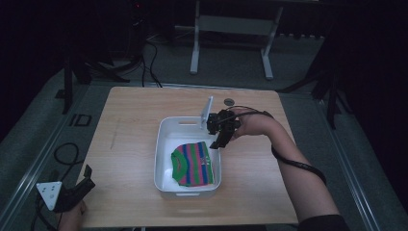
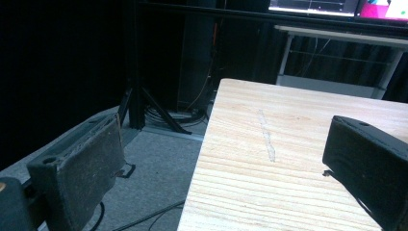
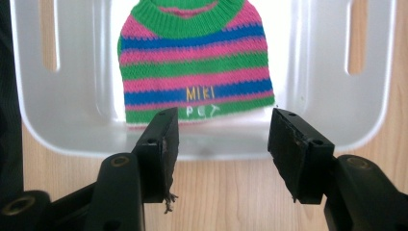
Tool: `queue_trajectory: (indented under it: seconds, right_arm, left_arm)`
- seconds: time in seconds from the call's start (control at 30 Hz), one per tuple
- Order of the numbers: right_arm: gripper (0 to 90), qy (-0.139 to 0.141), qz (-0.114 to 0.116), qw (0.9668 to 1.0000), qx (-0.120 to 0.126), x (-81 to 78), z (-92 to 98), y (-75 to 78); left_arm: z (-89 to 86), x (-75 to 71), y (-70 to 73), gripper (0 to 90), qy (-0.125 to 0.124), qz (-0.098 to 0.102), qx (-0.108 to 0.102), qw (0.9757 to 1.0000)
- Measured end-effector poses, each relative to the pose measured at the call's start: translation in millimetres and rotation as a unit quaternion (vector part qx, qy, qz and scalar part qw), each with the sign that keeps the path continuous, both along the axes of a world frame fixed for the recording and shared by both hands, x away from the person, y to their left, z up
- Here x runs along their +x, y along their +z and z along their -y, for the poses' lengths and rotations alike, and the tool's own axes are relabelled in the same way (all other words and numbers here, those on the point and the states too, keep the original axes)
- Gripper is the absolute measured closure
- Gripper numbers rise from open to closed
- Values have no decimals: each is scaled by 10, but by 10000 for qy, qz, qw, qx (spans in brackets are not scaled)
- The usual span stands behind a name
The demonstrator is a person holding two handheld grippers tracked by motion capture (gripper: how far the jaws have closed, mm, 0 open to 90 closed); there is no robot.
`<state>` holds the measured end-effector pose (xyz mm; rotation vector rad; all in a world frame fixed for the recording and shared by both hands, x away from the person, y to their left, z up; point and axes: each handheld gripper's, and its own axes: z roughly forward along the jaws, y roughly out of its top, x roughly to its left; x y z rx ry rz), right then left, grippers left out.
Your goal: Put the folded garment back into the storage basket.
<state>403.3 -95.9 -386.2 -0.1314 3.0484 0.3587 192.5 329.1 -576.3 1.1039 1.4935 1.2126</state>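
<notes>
Lying flat in the white rectangular plastic bin (image 1: 163, 144) at frame centre of the high view, the small knitted sweater with green, pink and blue stripes (image 1: 192, 163) occupies the bin's lower right portion. The right gripper (image 1: 222, 136) hangs over the bin's upper right rim, jaws wide and empty; in the right gripper view the sweater (image 3: 195, 62) lies beyond the jaw tips, past the near bin wall (image 3: 226, 144). The left gripper (image 1: 87, 177) sits at the lower left tabletop (image 1: 130, 120) corner, jaws wide, empty. A small round dark object (image 1: 229, 101) rests near the tabletop's far edge.
</notes>
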Motion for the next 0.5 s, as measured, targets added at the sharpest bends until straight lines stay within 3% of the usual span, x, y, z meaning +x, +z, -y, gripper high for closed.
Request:
queue_trajectory:
  seconds: [0.23, 0.5]
  right_arm:
    - [445, -230, 36, 9997, 82, 40, 288, 28]
    - [393, -617, 44, 9978, 239, 87, 555, -67]
  left_arm:
    - [1, 2, 1, 14, 6, -10, -6, 10000]
    - [3, 4, 1, 14, 16, -19, 6, 10000]
